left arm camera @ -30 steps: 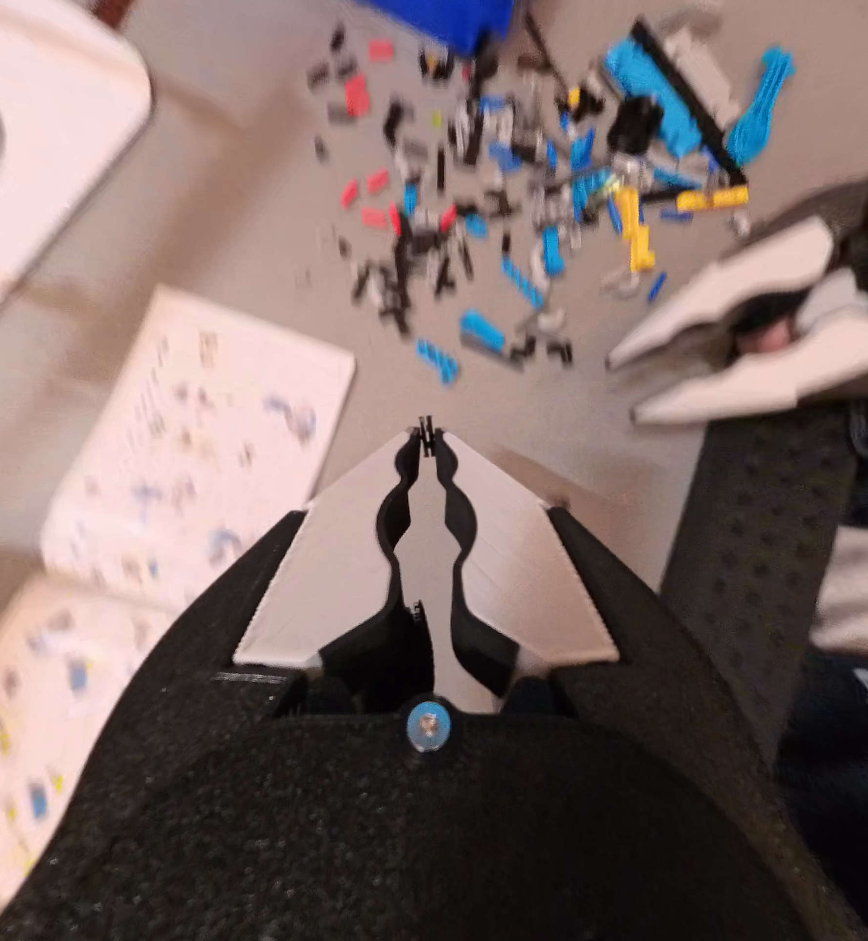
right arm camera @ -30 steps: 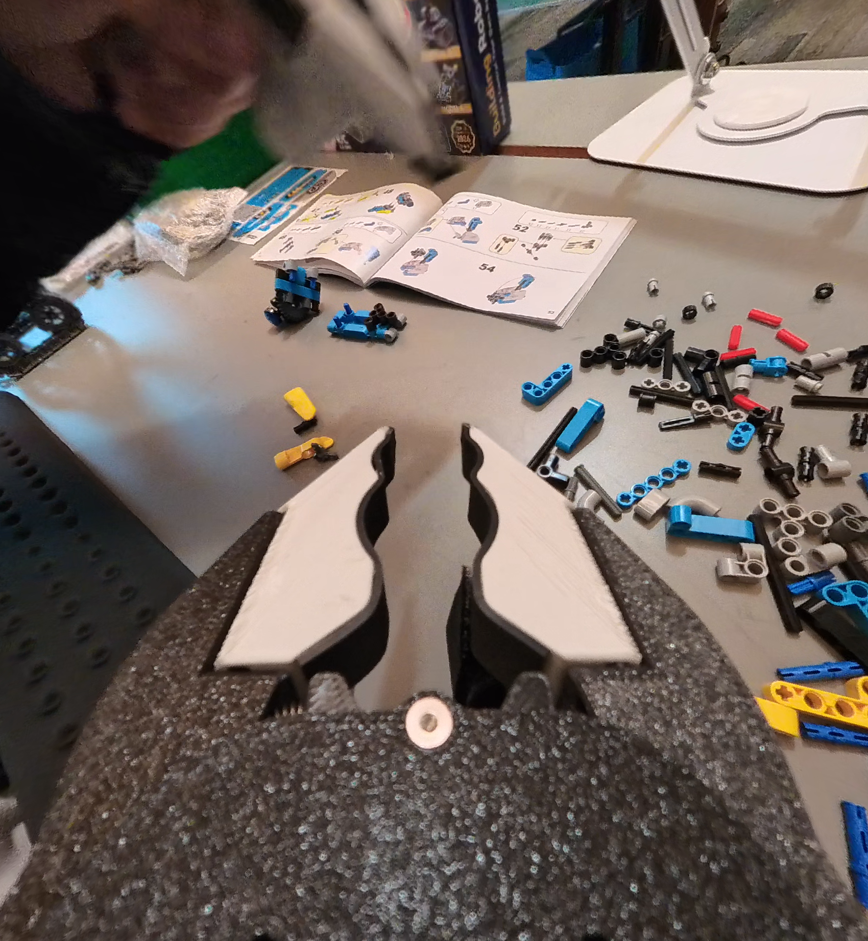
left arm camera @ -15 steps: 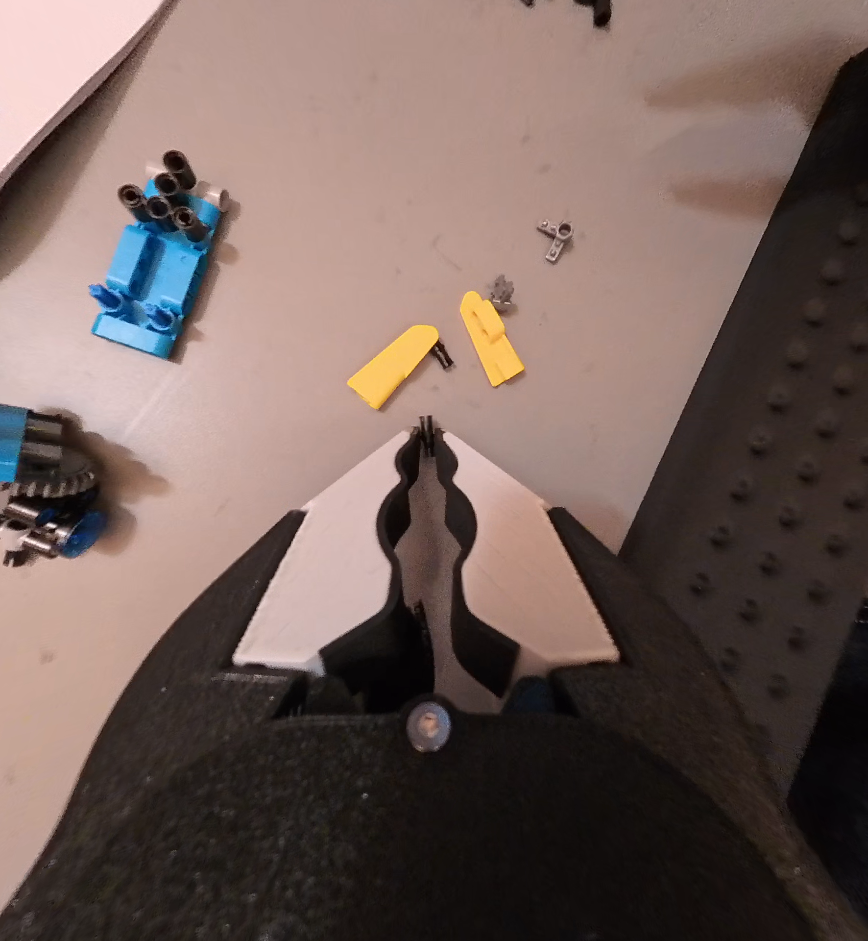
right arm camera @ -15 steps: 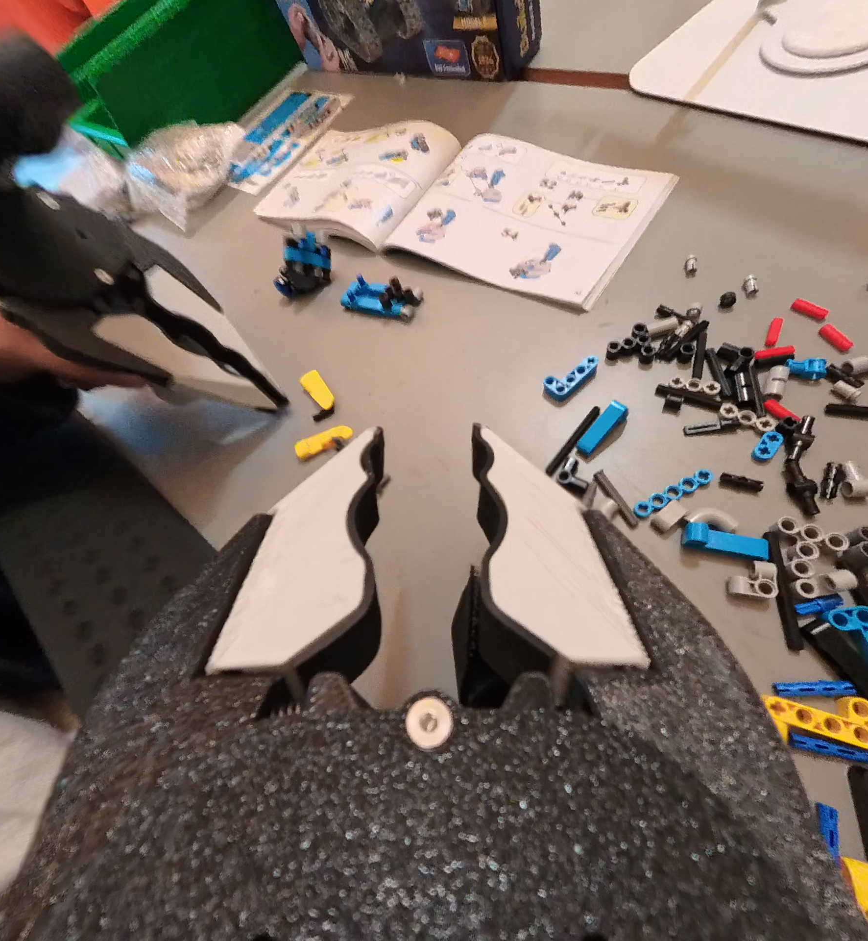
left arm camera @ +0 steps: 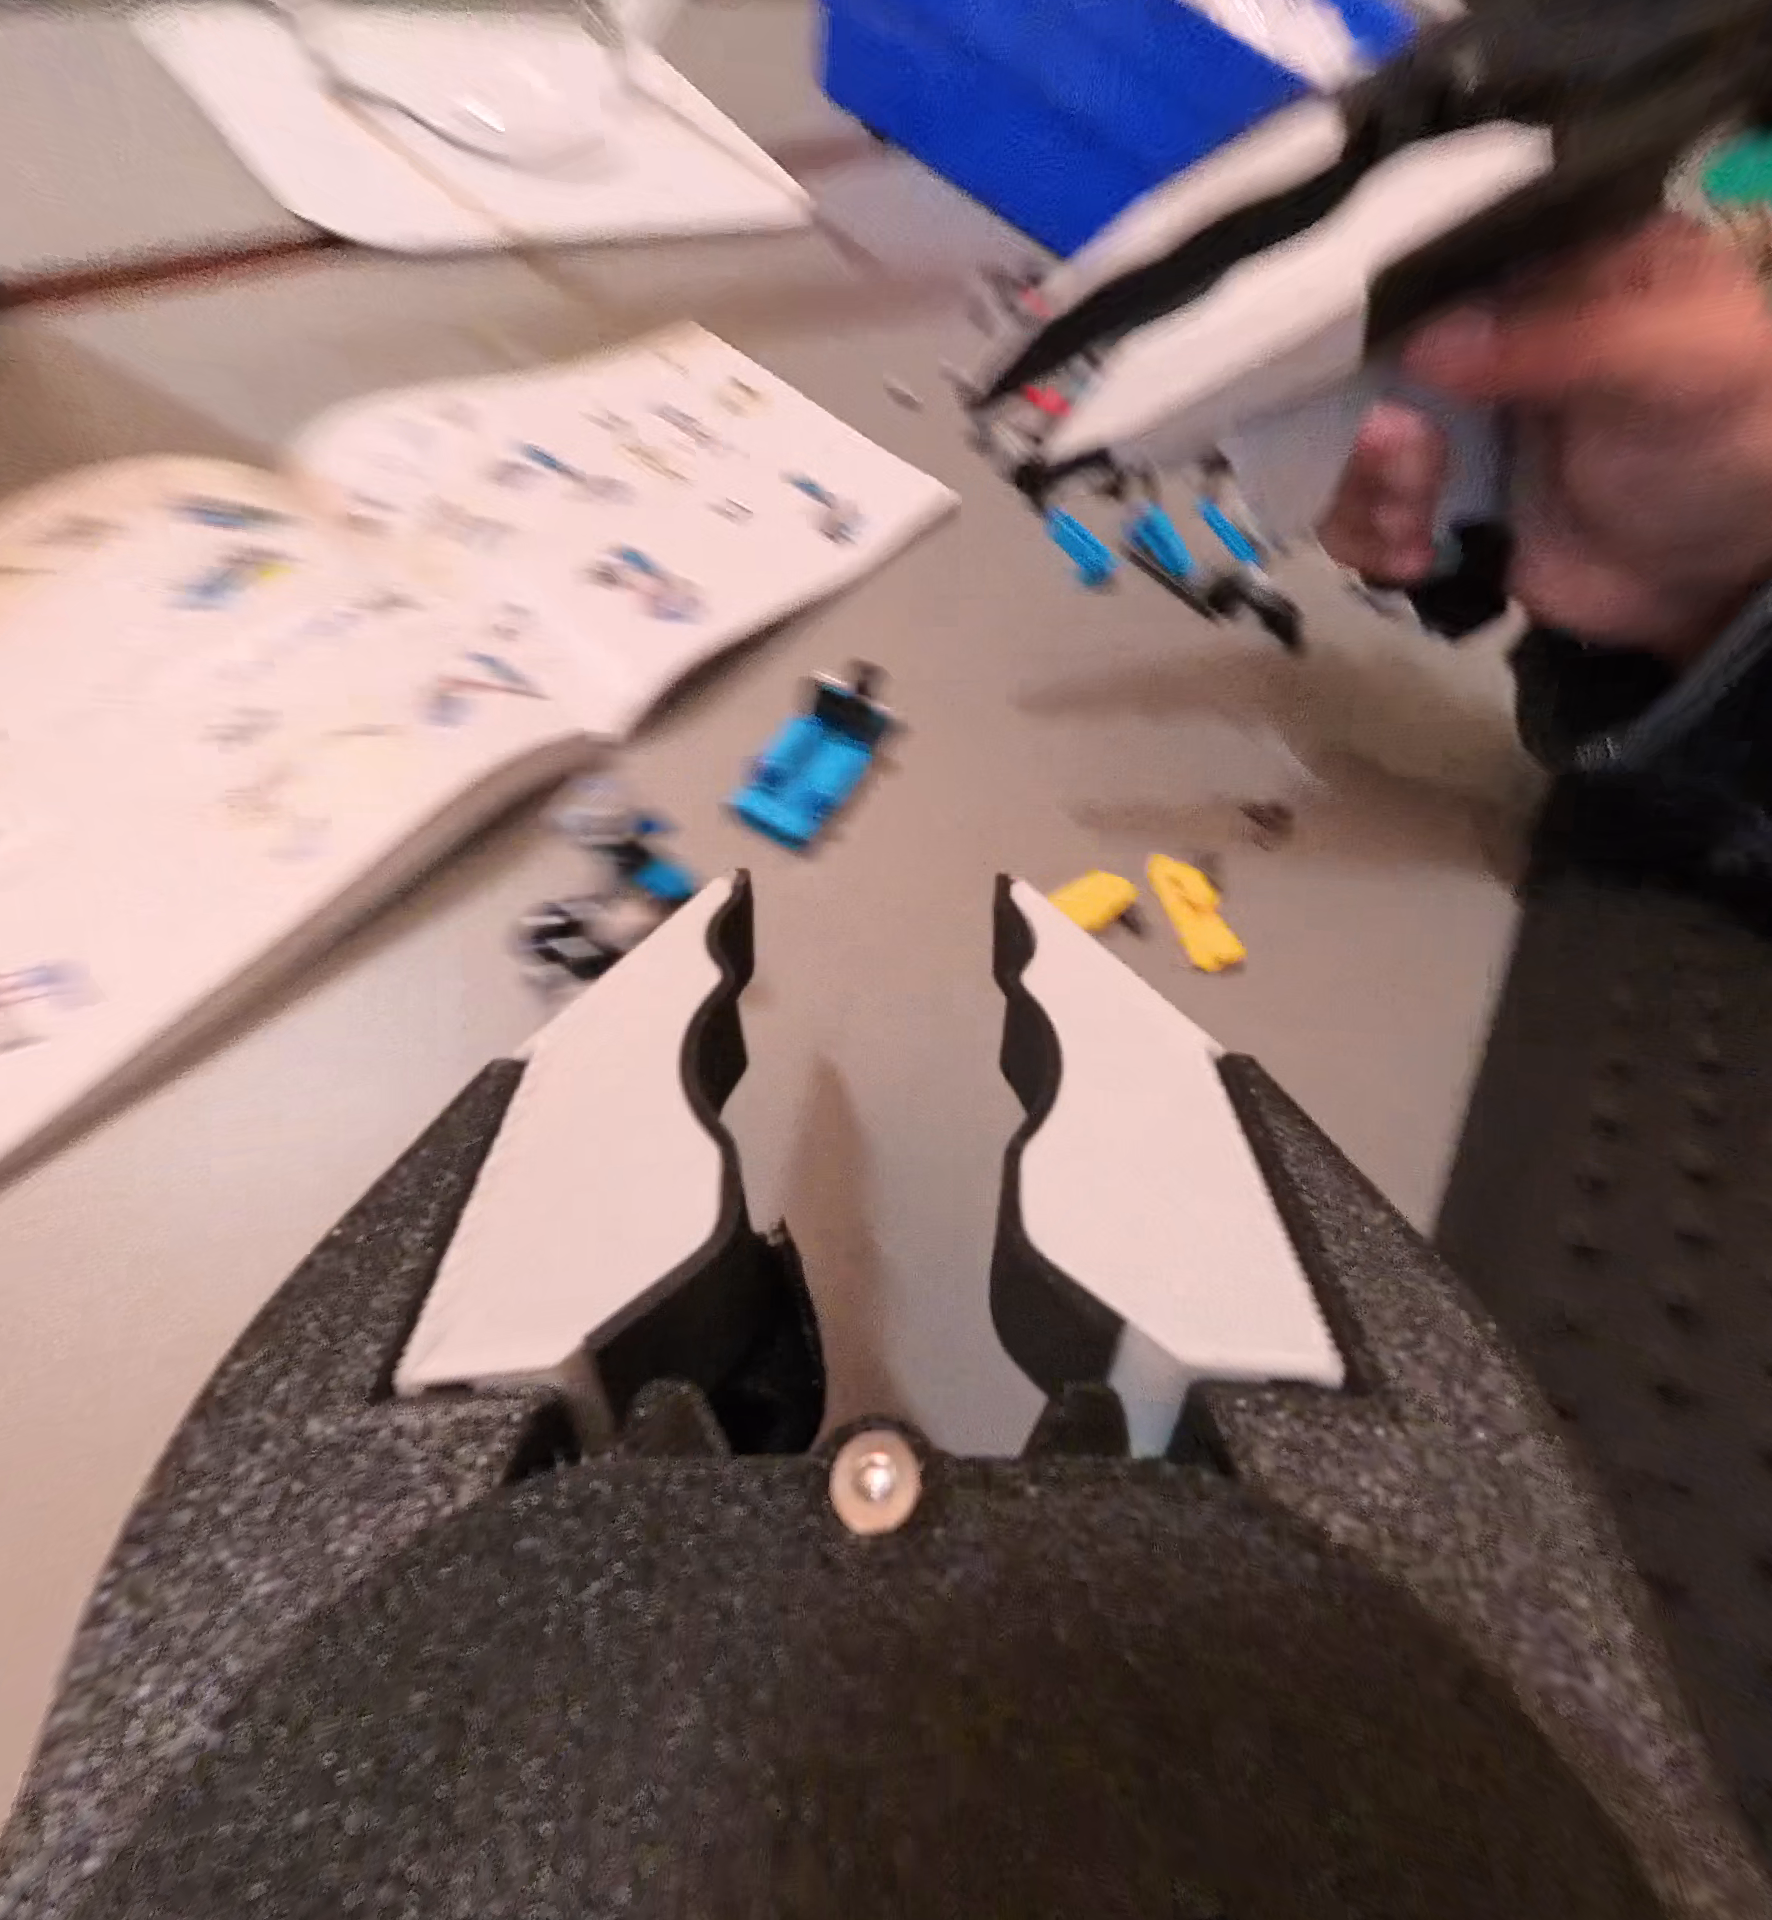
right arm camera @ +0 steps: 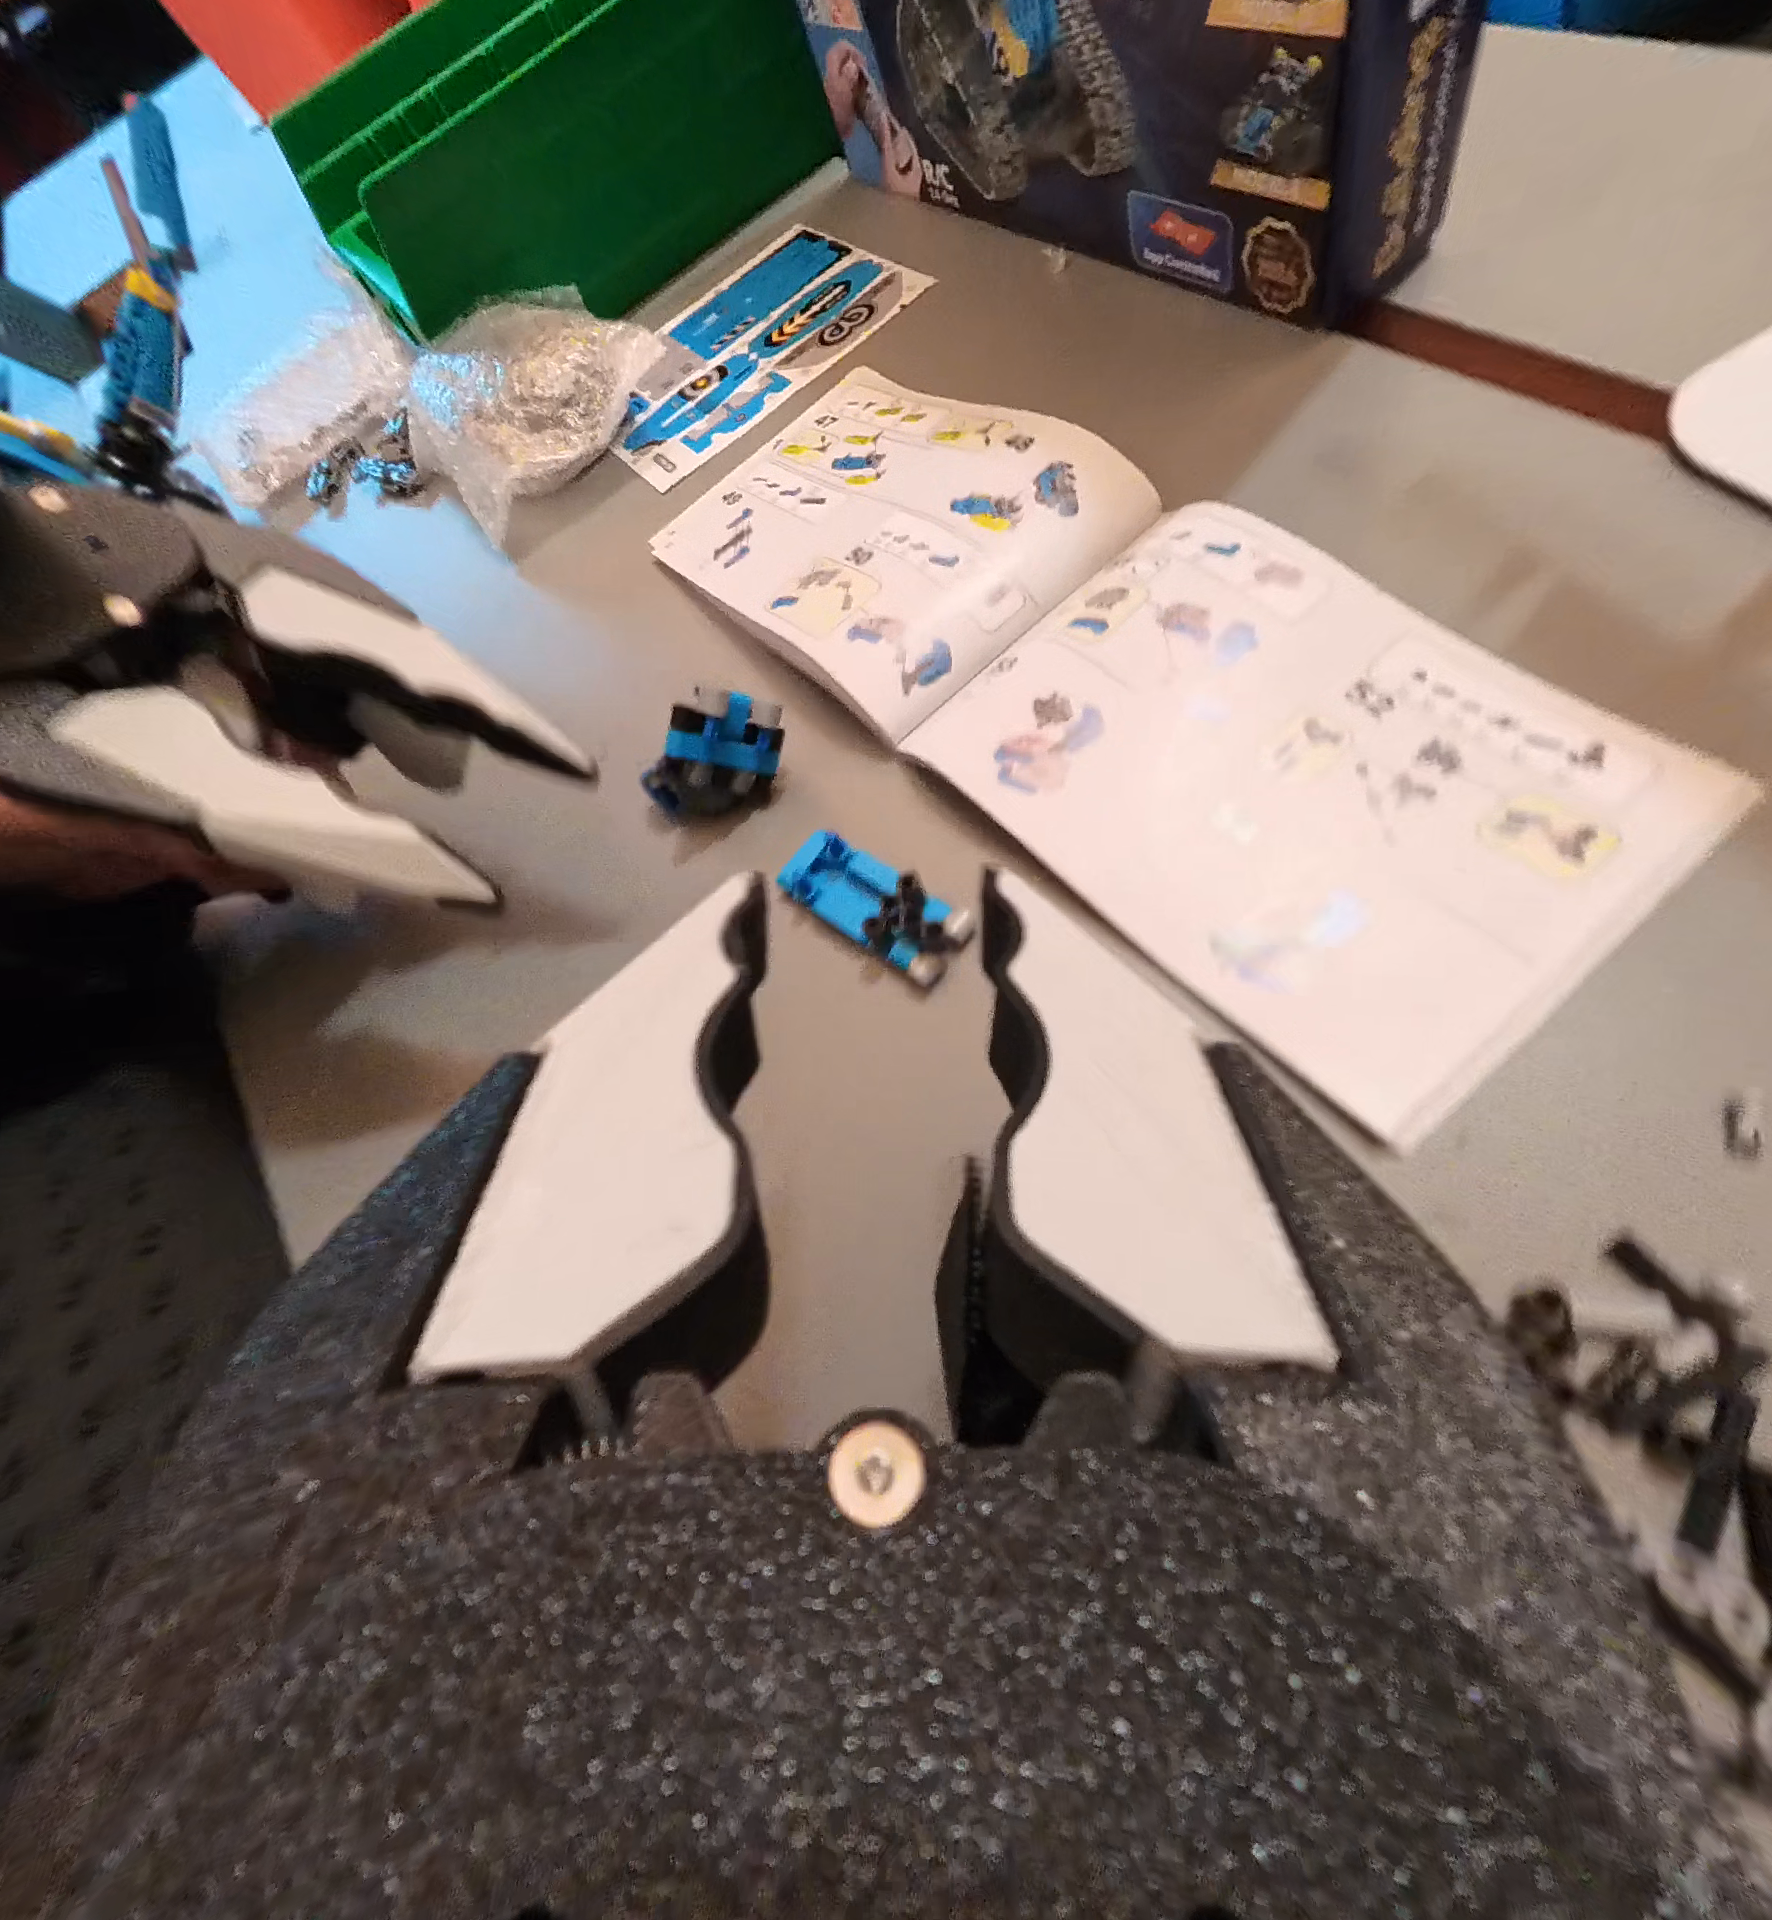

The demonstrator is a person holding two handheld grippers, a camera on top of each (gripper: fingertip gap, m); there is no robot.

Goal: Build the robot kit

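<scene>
My left gripper (left arm camera: 871, 894) is open and empty, held low over the grey table. Ahead of it lie a flat blue assembly with black pins (left arm camera: 809, 758), a small blue-and-black assembly (left arm camera: 601, 894) to the left, and two yellow pieces (left arm camera: 1194, 925) to the right. My right gripper (right arm camera: 871, 894) is open and empty, with the flat blue assembly (right arm camera: 861, 914) just beyond its tips. The small blue-and-black assembly (right arm camera: 716, 753) stands farther left. The left gripper (right arm camera: 544, 831) shows at the left of the right wrist view. The right gripper (left arm camera: 1012, 426) shows blurred at upper right of the left wrist view.
An open instruction booklet (right arm camera: 1225, 727) lies right of the assemblies. A sticker sheet (right arm camera: 768, 343), plastic bags (right arm camera: 508, 405), green bins (right arm camera: 570, 145) and a printed box (right arm camera: 1121, 135) stand behind. Loose black pieces (right arm camera: 1671, 1371) lie at right. A black perforated mat (left arm camera: 1640, 1195) is at the near edge.
My left gripper was shut on a tiny black pin and is now open, with the pin gone from its tips. My right gripper has swung left toward the flat blue assembly and opened wider.
</scene>
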